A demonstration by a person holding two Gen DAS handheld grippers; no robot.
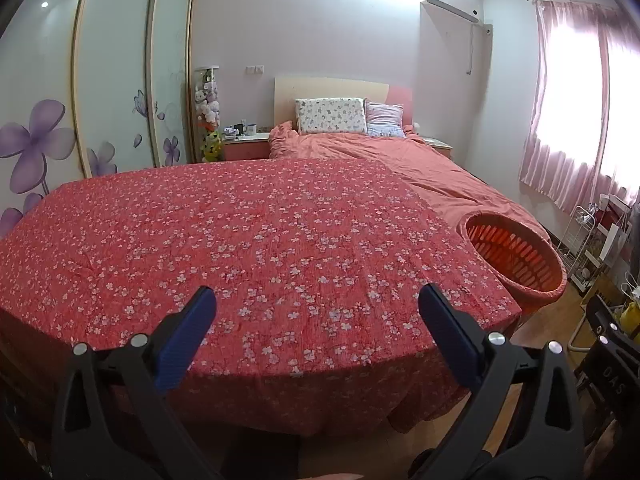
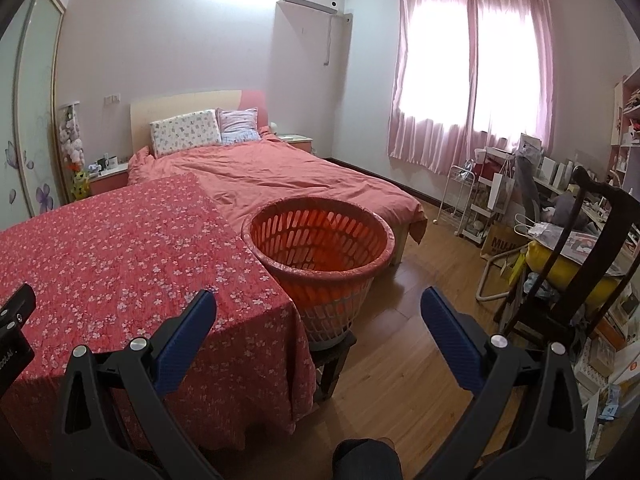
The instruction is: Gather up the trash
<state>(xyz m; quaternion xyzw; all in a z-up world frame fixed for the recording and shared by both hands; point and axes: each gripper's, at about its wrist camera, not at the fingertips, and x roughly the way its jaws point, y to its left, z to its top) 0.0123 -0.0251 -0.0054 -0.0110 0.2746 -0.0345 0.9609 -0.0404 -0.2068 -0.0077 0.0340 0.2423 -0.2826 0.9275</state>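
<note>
Jaws of left gripper (image 1: 316,308) and right gripper (image 2: 318,312) wide apart, empty; "MUJI" bag (image 2: 502,245).

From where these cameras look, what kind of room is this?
Almost certainly a lived-in bedroom: a made bed with two pillows against a headboard, a sliding wardrobe painted with purple flowers, and pink curtains over a bright window. An orange basket stands by the floral-covered table.

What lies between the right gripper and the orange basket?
In the right wrist view, only the floral cloth's corner and bare wood floor separate the open right gripper from the basket.
</note>
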